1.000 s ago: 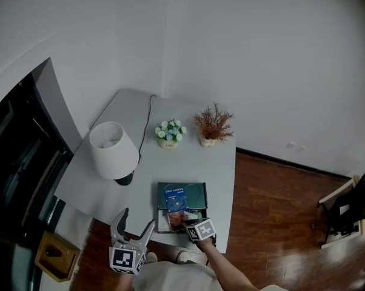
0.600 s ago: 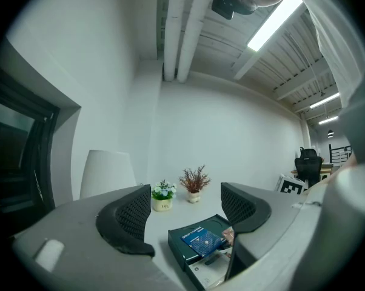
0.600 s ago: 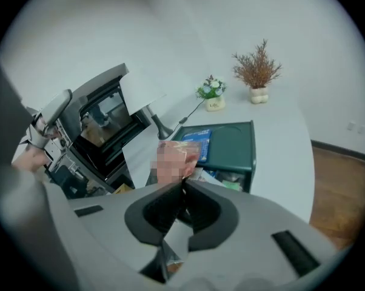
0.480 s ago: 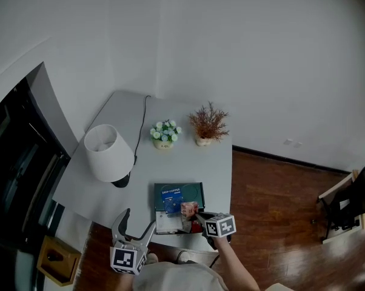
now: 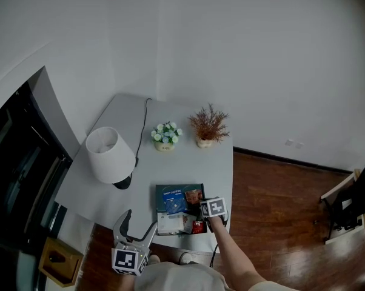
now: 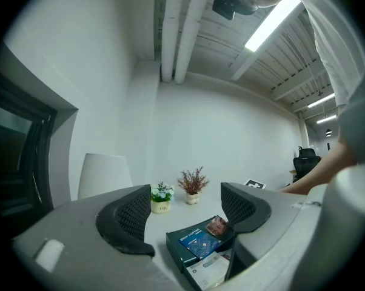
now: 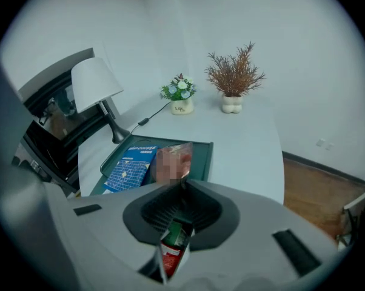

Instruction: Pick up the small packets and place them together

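Short of the green tray [image 5: 198,188], off the table edge, the left gripper [image 6: 185,214] hangs empty, jaws spread. At the tray's near right corner the right gripper [image 7: 184,187], jaws just opening, pinches a reddish packet [image 7: 173,161] over the tray, beside the blue coffee packet [image 7: 129,167]. Beyond the tray stands a flower pot [image 5: 165,137].

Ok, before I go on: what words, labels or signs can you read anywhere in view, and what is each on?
"DRIP COFFEE": on the blue packet in the green tray.
Label on the flower pot: too small to read.
Print on the white packet, the red packet and the reddish packet: too small or blurred to read.
The square markers: black-and-white patterns, no words.
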